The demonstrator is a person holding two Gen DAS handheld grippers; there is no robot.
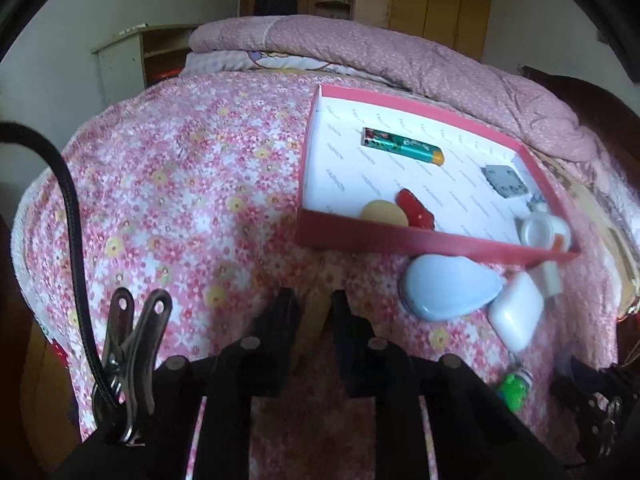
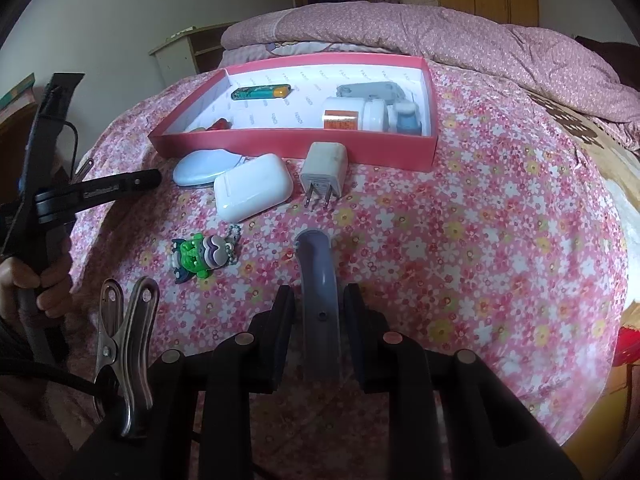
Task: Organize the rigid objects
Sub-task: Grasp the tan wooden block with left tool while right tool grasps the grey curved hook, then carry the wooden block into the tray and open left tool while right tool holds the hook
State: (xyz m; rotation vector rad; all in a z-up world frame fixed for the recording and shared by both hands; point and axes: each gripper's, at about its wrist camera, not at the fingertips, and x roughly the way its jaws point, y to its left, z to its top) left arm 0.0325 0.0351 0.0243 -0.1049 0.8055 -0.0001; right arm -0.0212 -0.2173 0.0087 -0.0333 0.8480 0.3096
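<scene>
My left gripper (image 1: 314, 312) is low over the flowered bedspread, shut on a thin tan piece (image 1: 316, 320) that shows between its pads. My right gripper (image 2: 318, 308) is shut on a curved grey-blue handle-like piece (image 2: 316, 272) that points away from me. Ahead stands a red box (image 1: 360, 238) (image 2: 296, 142) with a white lining; it holds a green battery (image 1: 402, 146), a red item (image 1: 414, 208), a tan disc (image 1: 384, 212), a grey adapter (image 2: 372, 90) and a white bottle (image 2: 360, 118). In front of the box lie a pale blue oval (image 2: 204, 170), a white earbud case (image 2: 252, 186) and a charger plug (image 2: 324, 170).
A green toy keychain (image 2: 200, 258) lies nearer me on the bedspread (image 2: 460, 240). A folded pink quilt (image 2: 400, 28) is piled behind the box. A hand (image 2: 28, 284) holds the left gripper at the left edge. A bedside cabinet (image 1: 132, 60) stands at the back left.
</scene>
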